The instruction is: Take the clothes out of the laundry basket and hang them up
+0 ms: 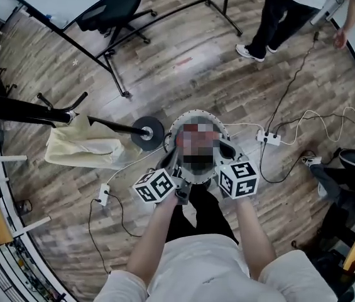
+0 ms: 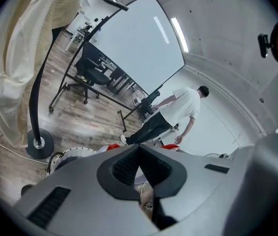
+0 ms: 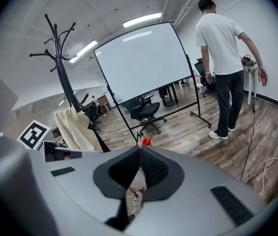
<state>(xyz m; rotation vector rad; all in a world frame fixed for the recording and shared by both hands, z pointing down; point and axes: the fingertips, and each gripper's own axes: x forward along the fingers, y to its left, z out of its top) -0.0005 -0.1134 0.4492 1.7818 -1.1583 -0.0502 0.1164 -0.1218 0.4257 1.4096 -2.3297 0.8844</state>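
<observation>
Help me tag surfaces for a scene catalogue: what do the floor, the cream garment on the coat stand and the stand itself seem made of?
Floor: wood or wood-look planks, matte; grain and plank seams show. Cream garment: soft cloth, matte; it drapes in folds. Coat stand: probably black-painted metal; thin pole, round disc base, slight sheen.

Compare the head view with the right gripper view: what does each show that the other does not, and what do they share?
Only the head view: the white laundry basket, a power strip, and the coat stand's round base. Only the right gripper view: the coat stand's hooks, the ceiling lights, and the right gripper with jaws shut on a scrap of red cloth. Both: the cream garment on the stand, the black office chair, the whiteboard and the standing person.
</observation>
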